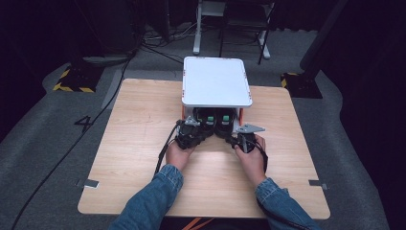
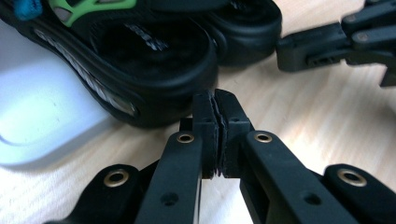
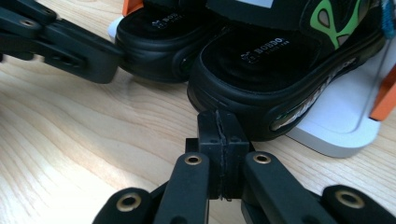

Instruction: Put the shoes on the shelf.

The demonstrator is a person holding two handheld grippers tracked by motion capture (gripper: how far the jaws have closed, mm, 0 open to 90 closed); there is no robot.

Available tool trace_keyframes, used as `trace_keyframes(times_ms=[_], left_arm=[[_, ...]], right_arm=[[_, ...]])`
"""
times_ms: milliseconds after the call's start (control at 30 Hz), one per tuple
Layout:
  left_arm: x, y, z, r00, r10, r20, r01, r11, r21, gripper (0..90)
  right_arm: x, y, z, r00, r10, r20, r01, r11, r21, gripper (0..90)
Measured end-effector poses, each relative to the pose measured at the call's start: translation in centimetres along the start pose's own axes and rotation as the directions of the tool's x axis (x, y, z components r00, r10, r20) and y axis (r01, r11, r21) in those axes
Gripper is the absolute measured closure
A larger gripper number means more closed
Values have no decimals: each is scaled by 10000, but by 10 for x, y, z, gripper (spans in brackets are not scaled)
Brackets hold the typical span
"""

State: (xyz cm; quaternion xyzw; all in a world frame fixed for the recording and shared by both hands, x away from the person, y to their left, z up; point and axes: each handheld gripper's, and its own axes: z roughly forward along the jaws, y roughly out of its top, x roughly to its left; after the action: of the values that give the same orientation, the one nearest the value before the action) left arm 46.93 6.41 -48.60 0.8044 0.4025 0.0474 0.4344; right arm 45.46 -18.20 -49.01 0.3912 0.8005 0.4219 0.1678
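At the far middle of the wooden table (image 1: 143, 143), toward twelve o'clock from the person, a pair of black sandals sits on the lower level of a small white shelf (image 1: 216, 81) with orange posts. The left sandal (image 1: 206, 120) and the right sandal (image 1: 225, 122) lie side by side, touching, their long axes running from twelve to six o'clock, heels toward the person and jutting out past the shelf's top board. Green trim shows on the straps.

The left gripper (image 1: 191, 132) rests just at six o'clock of the left sandal's heel (image 2: 154, 79), its jaws pressed flat together with nothing between them. The right gripper (image 1: 243, 139) sits likewise just at six o'clock of the right sandal's heel (image 3: 280, 88), jaws clamped pad to pad on nothing. Whether the tips touch the heels I cannot tell.

The table is pale wood grain, bare around the shelf. Beneath it lies grey carpet (image 1: 43, 143); a black cable (image 1: 72, 148) trails off toward nine o'clock, hazard-striped feet (image 1: 72, 86) stand at ten o'clock, and a white stand's legs (image 1: 230, 43) rise at twelve o'clock against a dark room.
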Motion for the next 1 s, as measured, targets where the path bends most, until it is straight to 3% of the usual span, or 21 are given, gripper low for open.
trace_keyframes(times_ms=[100, 133, 367, 400, 433, 500, 567, 767, 867, 900, 933, 1000], left_arm=[[2, 3, 4, 10000, -76, 10, 76, 10000, 0, 896], [3, 8, 7, 9998, -23, -214, 22, 10000, -46, 896], [14, 21, 20, 9987, -109, -489, 107, 9999, -40, 896], [15, 23, 21, 9984, -173, -531, 171, 9998, -30, 896], [13, 25, 24, 9960, -530, -722, 525, 9986, -88, 895], [15, 28, 27, 9956, -543, -758, 540, 9985, -61, 895], [21, 33, 30, 9979, 147, -624, -152, 9999, -70, 895], [24, 36, 35, 9956, 114, -925, -132, 9997, -194, 887], [23, 36, 34, 9972, 140, -741, -159, 9995, -257, 767], [20, 35, 32, 9970, 263, -723, -288, 9990, -338, 767], [18, 34, 30, 9969, 287, -734, -310, 9990, -307, 707], [14, 31, 24, 9966, 318, -758, -342, 9990, -303, 685]], right_arm=[[-1, 2, 2, 9995, -149, 261, 149, 9999, 14, 900], [-4, 2, 5, 9996, -59, 293, 62, 10000, -72, 900], [-12, 11, 14, 9994, -102, 339, 105, 9999, -80, 900], [-13, 13, 15, 9991, -157, 404, 160, 9998, -66, 900], [-15, 16, 17, 9986, -207, 485, 210, 9998, -56, 900], [-23, 22, 21, 9977, -255, 631, 253, 9997, 44, 900], [-25, 23, 22, 9973, -288, 674, 285, 9996, 53, 900], [-34, 27, 29, 9974, -204, 691, 203, 9998, 23, 885], [-34, 27, 30, 9980, -185, 602, 185, 9998, -6, 824], [-32, 28, 29, 9982, -237, 555, 239, 9997, -33, 778], [-27, 28, 25, 9964, -536, 649, 544, 9985, -100, 737], [-25, 28, 23, 9965, -600, 578, 608, 9981, -116, 709]])
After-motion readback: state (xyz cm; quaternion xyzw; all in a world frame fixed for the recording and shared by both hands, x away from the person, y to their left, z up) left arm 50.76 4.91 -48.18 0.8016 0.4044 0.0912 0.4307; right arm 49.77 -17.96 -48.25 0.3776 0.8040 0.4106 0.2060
